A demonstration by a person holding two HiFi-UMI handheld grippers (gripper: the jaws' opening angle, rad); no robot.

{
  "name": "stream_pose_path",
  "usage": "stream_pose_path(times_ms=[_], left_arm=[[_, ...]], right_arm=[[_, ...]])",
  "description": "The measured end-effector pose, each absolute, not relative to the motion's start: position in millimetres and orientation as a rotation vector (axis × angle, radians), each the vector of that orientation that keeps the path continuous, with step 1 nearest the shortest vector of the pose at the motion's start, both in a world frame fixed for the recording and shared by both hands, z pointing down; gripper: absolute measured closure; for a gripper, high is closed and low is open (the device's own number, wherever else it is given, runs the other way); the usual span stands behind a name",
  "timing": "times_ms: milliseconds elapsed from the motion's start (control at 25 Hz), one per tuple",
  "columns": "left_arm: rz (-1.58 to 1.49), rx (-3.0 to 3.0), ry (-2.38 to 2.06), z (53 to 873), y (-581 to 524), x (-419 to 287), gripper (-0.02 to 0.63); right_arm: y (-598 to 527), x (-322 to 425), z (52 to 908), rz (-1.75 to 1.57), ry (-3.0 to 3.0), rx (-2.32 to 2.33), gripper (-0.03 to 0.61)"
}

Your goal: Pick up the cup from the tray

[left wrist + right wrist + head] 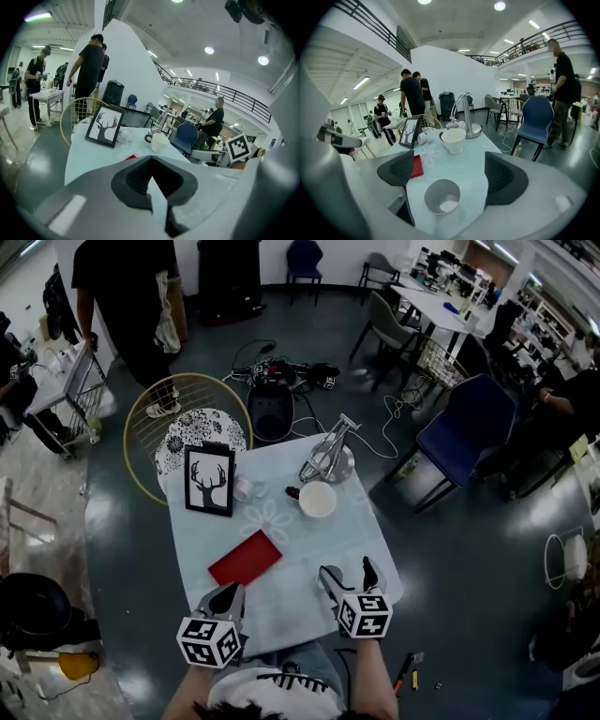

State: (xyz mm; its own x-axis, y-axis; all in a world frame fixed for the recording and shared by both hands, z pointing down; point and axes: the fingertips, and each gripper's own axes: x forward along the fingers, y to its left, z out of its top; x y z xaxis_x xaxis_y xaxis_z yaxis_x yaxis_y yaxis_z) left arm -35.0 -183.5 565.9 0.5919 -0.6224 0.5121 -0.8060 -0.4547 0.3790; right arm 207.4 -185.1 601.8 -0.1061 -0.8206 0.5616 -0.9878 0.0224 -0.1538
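Cup (442, 197) sits between right hand-held gripper (449, 171) jaws (spread apart, not touching).

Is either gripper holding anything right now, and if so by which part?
Nothing is held. The left gripper is shut with nothing between its jaws; the right gripper stands open.

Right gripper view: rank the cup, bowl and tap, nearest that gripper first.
1. Cup, between the right gripper's open jaws.
2. Bowl, straight ahead, mid-table.
3. Tap, just behind the bowl, at the far edge.
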Motion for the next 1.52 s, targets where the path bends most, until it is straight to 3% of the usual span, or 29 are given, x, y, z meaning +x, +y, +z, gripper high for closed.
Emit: stream_pose_path(times_ms=[80,280,480,800,1520], left_arm=[[0.375,2.236,-1.142,559.2,-183.9,-37.6,0.614],[0.322,2.273,-1.136,547.1,-178.8,-39.5,0.614],[0.332,2.324,-1.093,544.8,-164.3,-45.0,0.614],[0.273,2.372,-1.084,525.5,-156.1,-49.1,0.614],[0.345,2.480,-1.022,526.0,-133.3,-48.2,0.614]], right_arm=[[-183.4,206.2,591.8,0.703,-1.985,1.841,0.108],[-176.7,200.1,574.0,0.631,-1.982,1.861,0.239],[-166.3,194.6,562.9,0.586,-1.956,1.943,0.304],[-142.7,187.7,549.4,0.535,-1.899,2.033,0.557],[-118.6,174.4,551.5,0.560,-1.854,2.081,0.557]])
